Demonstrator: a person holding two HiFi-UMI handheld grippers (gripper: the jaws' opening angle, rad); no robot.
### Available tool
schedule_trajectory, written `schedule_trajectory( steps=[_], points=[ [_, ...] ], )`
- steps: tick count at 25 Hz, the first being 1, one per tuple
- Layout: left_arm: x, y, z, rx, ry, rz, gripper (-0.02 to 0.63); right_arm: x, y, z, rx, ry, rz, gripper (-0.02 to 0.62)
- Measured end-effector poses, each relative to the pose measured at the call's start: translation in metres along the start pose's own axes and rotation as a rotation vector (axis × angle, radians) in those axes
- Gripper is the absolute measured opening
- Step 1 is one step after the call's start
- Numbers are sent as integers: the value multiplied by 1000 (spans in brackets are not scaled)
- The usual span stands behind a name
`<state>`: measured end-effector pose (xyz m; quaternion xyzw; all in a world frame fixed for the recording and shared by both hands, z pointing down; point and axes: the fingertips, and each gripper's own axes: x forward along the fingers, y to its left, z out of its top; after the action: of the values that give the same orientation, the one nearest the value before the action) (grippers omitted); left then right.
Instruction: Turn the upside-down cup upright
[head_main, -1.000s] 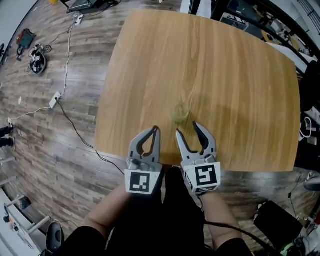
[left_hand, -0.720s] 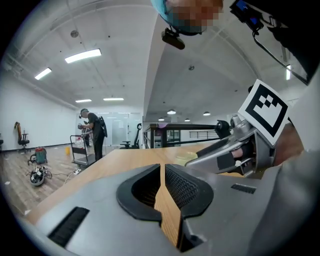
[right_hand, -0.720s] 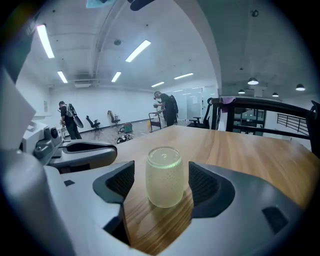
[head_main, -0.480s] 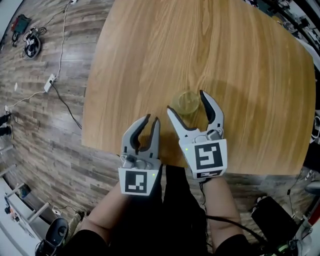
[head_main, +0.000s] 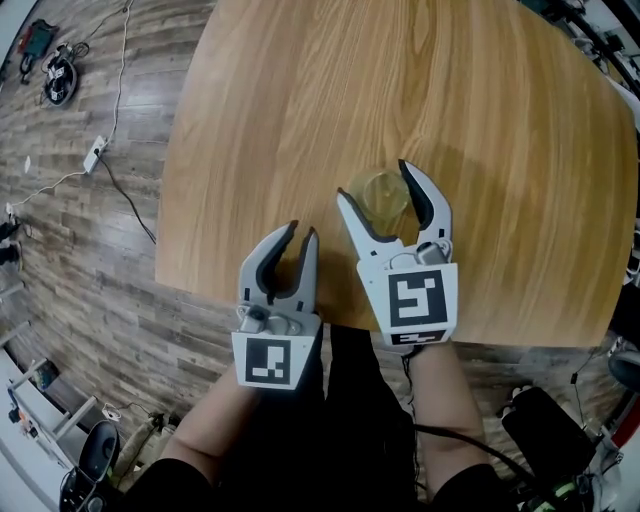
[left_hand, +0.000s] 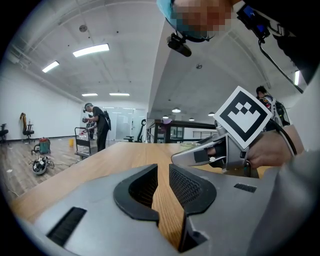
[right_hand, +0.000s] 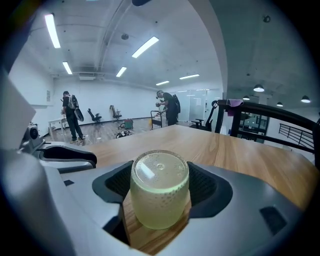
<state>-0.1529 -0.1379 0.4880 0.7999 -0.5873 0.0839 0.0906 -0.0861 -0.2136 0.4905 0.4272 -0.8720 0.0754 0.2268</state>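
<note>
Barely started, by the look of it. Cup (right_hand: 160, 190) not flipped yet, standing mouth-down, base up, on the table (head_main: 300, 100) near its front edge. Straddled by the right gripper (head_main: 375, 182): jaws wide, just been opening, 1 pad on each side of the cup, no squeeze to be seen, so not gripped. Left gripper (head_main: 303, 230) parked just beside it toward the left, jaws a crack apart, also just been opening, nothing but bare wood between them. Done so far, judging from this: reaching in and lining up. Left to do: close on the cup, lift, roll it over, set it down mouth-up, let go — pretty much the whole job.
</note>
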Motion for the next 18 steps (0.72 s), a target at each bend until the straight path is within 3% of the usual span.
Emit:
schedule_trajectory(
  steps=[4, 8, 13, 18],
  points=[
    [4, -2, -3, 3, 1, -12, 77, -4, -3, 0, 24, -24, -1, 318],
    [7, -14, -2, 13, 26, -71, 87, -25, -16, 21, 114, -120, 6, 318],
    [11, -55, 17, -74, 20, -311, 184, -68, -32, 62, 279, -247, 93, 318],
    [19, -88, 55, -158, -42, -478, 216, -103, -42, 93, 280, -319, 156, 318]
  ],
)
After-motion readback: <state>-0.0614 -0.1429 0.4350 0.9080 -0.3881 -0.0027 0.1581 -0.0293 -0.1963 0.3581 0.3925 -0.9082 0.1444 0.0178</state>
